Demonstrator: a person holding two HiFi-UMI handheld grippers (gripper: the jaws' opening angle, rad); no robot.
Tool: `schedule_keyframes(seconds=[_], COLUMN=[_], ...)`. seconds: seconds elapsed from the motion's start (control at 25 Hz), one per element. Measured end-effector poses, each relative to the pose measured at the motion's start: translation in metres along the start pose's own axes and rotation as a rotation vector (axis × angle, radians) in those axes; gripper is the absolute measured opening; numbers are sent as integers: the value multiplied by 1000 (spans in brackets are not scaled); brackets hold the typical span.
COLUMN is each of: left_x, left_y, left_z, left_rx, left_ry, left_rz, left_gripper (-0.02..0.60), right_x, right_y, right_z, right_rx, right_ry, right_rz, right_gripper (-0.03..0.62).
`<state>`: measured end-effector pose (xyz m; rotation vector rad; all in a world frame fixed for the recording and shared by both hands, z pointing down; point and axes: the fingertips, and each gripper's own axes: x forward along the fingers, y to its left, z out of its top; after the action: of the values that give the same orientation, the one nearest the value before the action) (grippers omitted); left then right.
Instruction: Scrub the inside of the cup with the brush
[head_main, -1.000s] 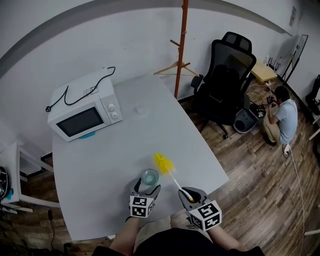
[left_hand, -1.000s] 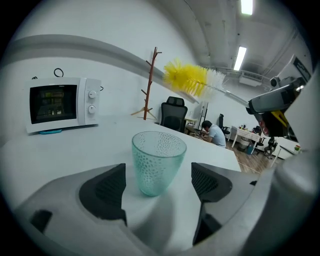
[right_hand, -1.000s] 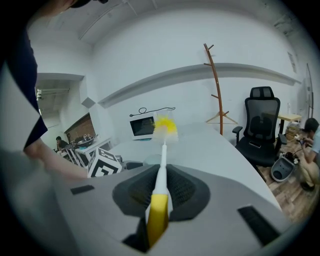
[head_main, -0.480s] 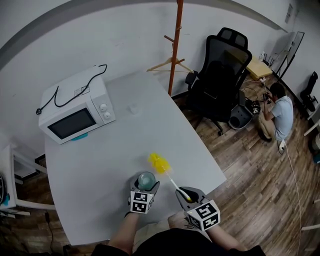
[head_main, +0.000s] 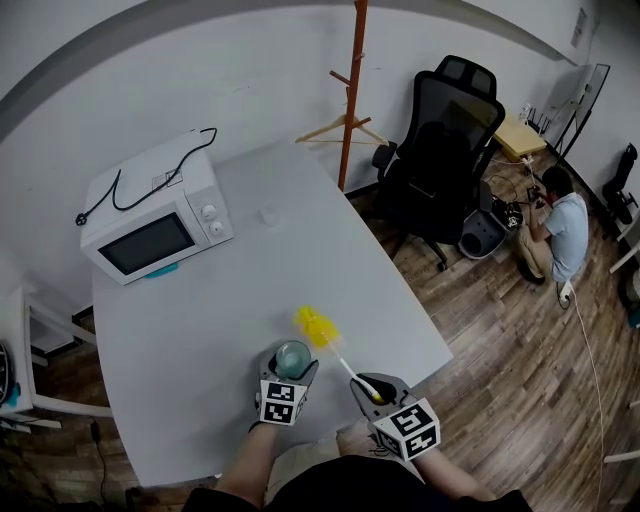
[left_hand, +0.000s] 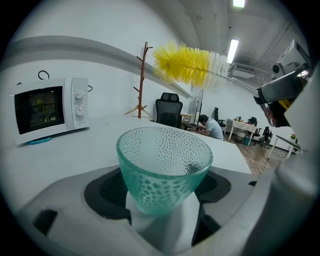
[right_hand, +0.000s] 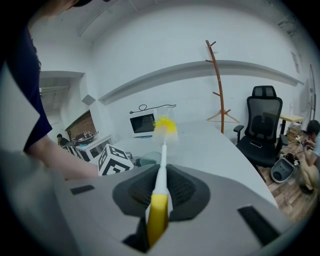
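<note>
cup position: cup (left_hand: 162, 170) clamped by its narrow lower part in the left gripper (left_hand: 162, 202), upright, mouth open upward, held over the near edge of the worktop (head_main: 230, 300)
left gripper state: jaws pinching the cup base from both sides
brush position: brush (right_hand: 161, 165) running straight out from the right gripper (right_hand: 159, 200), bristle head far from the jaws, handle end between them
right gripper state: jaws pressed onto the yellow handle end of the brush
brush vs cup: bristle head above and just beyond the cup rim, outside the cup, not touching it
cup look: clear glass with a teal tint, dimpled all over, wide at the rim and tapering down; nothing seen inside
brush look: yellow bristles at the tip, white bristles nearer the stem, thin white stem, yellow grip
head view only: both grippers close together in front of the person, left just beside right; seated person (head_main: 562, 225) on the wood floor well off to the right
left gripper view only: air gap between bristles and rim; dimple pattern of the glass
right gripper view only: handle lying centred along the jaws; left gripper's marker cube to the left of the stem
surroundings: white microwave (head_main: 155, 235) at the far left of the worktop, well apart from the cup; coat stand (head_main: 348, 100) and black office chair (head_main: 445, 150) behind
</note>
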<state>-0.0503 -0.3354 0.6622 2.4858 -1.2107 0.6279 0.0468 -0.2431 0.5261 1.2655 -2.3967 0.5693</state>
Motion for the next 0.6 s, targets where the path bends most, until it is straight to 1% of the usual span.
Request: schedule_keyframes(seconds=[0.16,0.28,0.44,0.6], left_x=[-10,-23,-42,-64], left_y=[1,0,3,5], left_z=[2,8,15,14], left_rx=[14,29,59,137], left_ry=[-9,-22,-52,-49], left_rz=[25,47,101,171], left_gripper=[388,388,388,387], right_x=[-5,-12,-22,-34], right_y=[6,15,31,50], right_z=[-5,-9,-18,-28], right_rx=[-23,-71,-164,-301], right_ry=[9,29,69,121], right_rz=[24,66,132,194], right_gripper=[51,51,51,51])
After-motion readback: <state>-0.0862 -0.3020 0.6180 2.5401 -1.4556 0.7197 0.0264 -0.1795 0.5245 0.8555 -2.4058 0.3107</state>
